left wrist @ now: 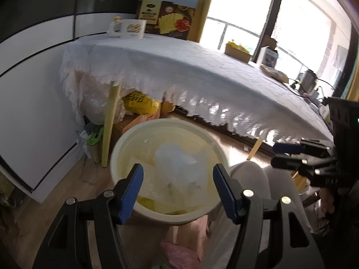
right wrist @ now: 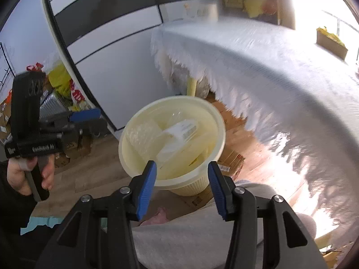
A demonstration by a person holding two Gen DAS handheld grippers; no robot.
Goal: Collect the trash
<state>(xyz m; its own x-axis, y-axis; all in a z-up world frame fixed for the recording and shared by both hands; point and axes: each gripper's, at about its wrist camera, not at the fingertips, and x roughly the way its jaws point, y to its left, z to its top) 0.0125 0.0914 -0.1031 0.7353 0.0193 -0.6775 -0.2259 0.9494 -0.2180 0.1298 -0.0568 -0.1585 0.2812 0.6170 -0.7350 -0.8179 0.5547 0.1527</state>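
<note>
Through the left wrist camera I see my left gripper (left wrist: 178,190) spread wide with nothing between its blue pads, poised above the cream trash bin (left wrist: 125,148) on the wood floor just in front of the white-clothed table (left wrist: 190,71); a crumpled clear plastic wrapper (left wrist: 179,163) lies inside the bin, and the right gripper (left wrist: 280,154) shows at the right edge. Through the right wrist camera my right gripper (right wrist: 181,188) is likewise wide open and empty above the same bin (right wrist: 215,121), clear packaging (right wrist: 181,132) piled in it, with the left gripper (right wrist: 85,116) off to the left.
</note>
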